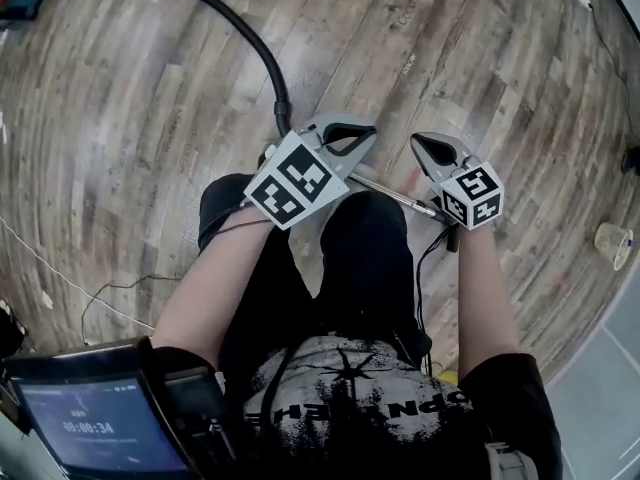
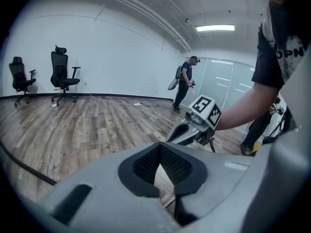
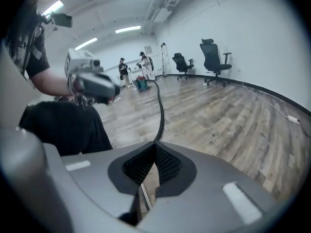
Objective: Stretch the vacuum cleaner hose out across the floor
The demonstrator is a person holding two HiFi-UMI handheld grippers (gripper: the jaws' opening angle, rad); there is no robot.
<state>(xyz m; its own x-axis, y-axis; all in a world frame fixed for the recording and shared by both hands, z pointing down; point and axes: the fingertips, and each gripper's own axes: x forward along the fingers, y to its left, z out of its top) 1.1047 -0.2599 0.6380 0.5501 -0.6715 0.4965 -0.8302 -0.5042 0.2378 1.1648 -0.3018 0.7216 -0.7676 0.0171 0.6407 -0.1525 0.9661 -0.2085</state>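
"How's my feed looking?"

"Evenly bright. The ceiling strip lights (image 2: 215,28) glare a little, and I see a pale sheen on the wooden floor (image 1: 120,118). Both gripper views bow hard with black corners, and the left gripper (image 2: 159,148) up close is soft."

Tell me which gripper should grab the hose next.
Probably left: the left gripper sits beside the near end of the hose; the right gripper is farther off. Both are shut.

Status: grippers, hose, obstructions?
Left gripper shut, right gripper shut, nothing gripped. Hose curves across floor, near end hidden by left gripper. Paper cup far off it.
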